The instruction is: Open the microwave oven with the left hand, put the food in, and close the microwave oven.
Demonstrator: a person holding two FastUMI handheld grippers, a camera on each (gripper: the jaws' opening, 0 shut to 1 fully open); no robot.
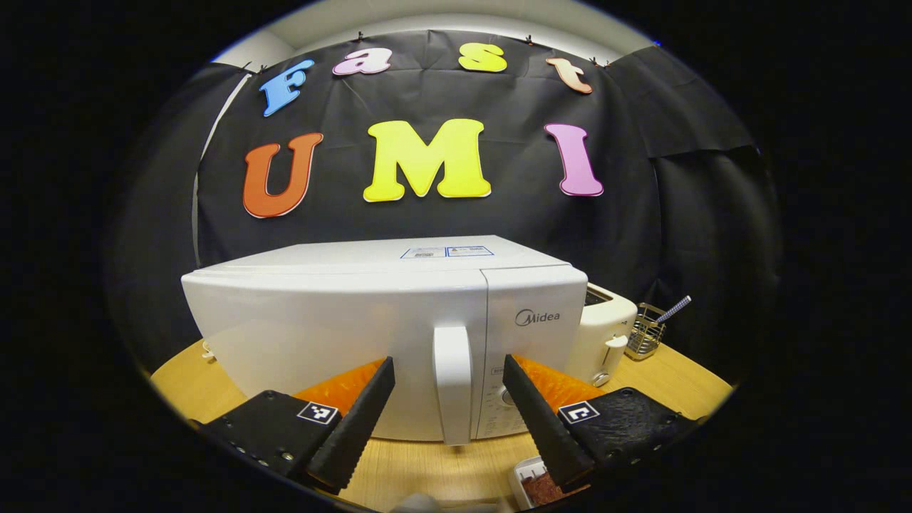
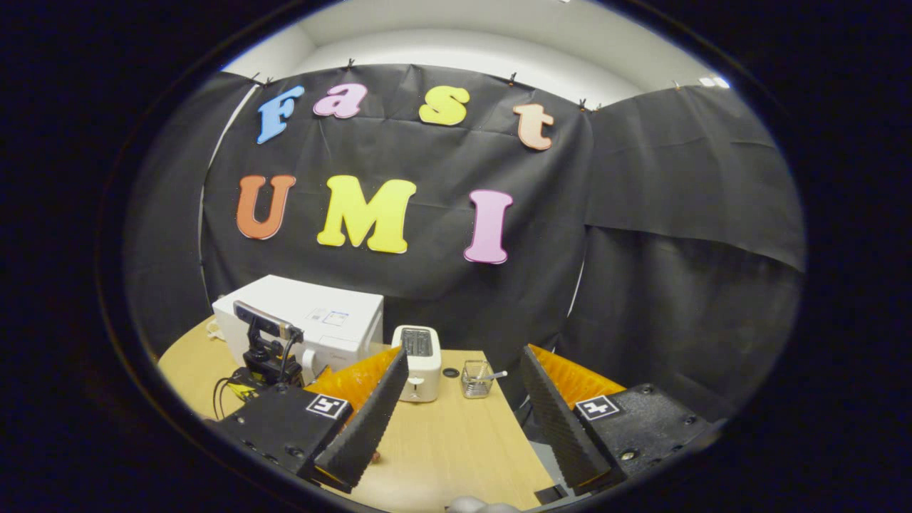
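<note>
text: "Midea" — microwave oven [image 1: 385, 335] control panel | top sticker — unreadable

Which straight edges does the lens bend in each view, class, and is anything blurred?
Left gripper view: the microwave top edge bows upward, a fisheye effect; its handle stays sharp. Right gripper view: the table edge curves at the left; the toaster and wire basket look crisp, with even lighting.

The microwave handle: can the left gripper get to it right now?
Probably yes. The left gripper is open, and the handle stands straight ahead between its fingers with nothing in between. The door is shut.
</note>
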